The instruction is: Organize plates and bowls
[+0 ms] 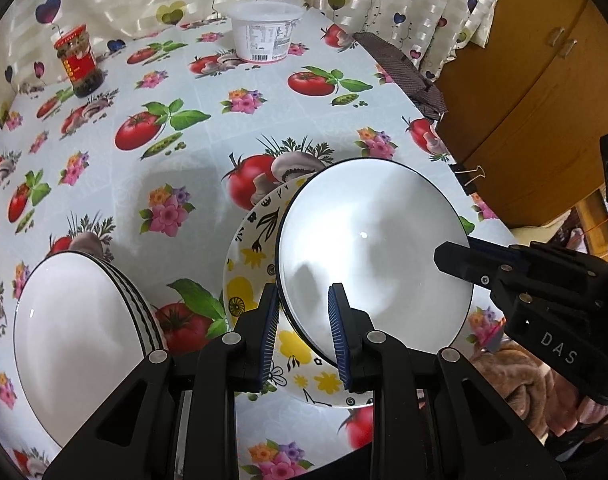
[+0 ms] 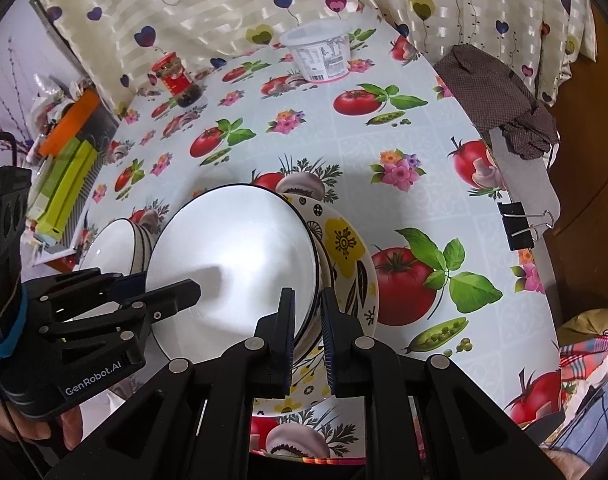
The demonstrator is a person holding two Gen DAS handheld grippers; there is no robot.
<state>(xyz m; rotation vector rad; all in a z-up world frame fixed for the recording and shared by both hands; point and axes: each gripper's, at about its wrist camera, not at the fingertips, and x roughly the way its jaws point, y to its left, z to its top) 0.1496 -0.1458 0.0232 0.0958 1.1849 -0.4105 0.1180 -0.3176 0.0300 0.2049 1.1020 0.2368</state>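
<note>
A white bowl with a dark rim (image 1: 375, 248) sits on a yellow flower-patterned plate (image 1: 248, 276) on the tablecloth. My left gripper (image 1: 304, 336) straddles the bowl's near-left rim, one finger outside, one inside, with a gap to the rim. My right gripper (image 2: 307, 336) is closed on the bowl's right rim (image 2: 240, 256), above the plate (image 2: 343, 248); it also shows in the left wrist view (image 1: 463, 258). A second white bowl with black stripes (image 1: 80, 332) stands to the left, also in the right wrist view (image 2: 116, 244).
A red-labelled jar (image 1: 80, 60) and a white tub (image 1: 264, 32) stand at the table's far side. A brown cloth (image 2: 499, 92) and binder clip (image 2: 519, 224) are at the right edge. Boxes (image 2: 68, 160) lie at the left. A wooden cabinet (image 1: 535, 80) stands right.
</note>
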